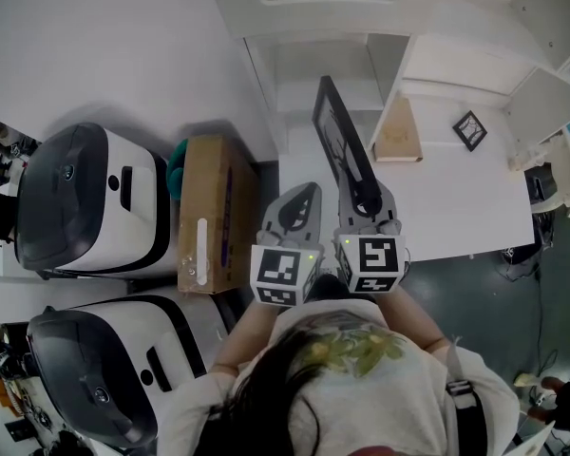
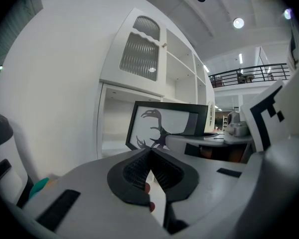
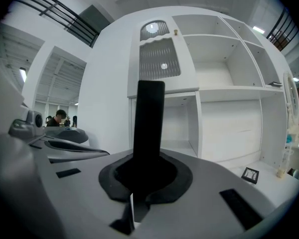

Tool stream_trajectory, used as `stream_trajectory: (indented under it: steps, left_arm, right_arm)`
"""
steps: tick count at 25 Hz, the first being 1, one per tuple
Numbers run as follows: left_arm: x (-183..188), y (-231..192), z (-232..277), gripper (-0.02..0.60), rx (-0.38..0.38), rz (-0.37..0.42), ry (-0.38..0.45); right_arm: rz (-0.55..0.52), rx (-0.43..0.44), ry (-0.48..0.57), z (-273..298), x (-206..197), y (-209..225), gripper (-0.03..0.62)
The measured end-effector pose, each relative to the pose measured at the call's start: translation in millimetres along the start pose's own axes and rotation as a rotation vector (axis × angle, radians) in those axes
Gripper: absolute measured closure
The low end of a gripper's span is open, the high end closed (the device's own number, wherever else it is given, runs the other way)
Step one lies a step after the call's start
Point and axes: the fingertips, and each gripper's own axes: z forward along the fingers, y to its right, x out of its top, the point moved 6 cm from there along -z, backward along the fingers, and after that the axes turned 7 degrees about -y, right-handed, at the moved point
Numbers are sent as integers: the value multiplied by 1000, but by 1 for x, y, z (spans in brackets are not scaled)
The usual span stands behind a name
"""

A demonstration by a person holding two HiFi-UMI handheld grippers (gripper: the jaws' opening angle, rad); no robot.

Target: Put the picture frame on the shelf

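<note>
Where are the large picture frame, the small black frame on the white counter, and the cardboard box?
picture frame [image 1: 342,145]: head view, on its front face, about mid-length.
small frame [image 1: 470,129]: head view, on its centre.
cardboard box [image 1: 218,188]: head view, on its top face.

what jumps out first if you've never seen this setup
The tall black picture frame with a dark silhouette print stands out. It is clamped edge-on in the right gripper, just in front of the white shelf unit. Beside it, the left gripper has its jaws shut on nothing, and two bulky black-and-white machines sit at the far left.
</note>
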Motion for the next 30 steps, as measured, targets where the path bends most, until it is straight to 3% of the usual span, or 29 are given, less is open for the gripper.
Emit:
stream_trajectory:
  steps: [30]
  left_arm:
    - [13,-36,57,554,40,-14,-16]
  right_arm:
    - [-30,46,-37,84,5,20,556]
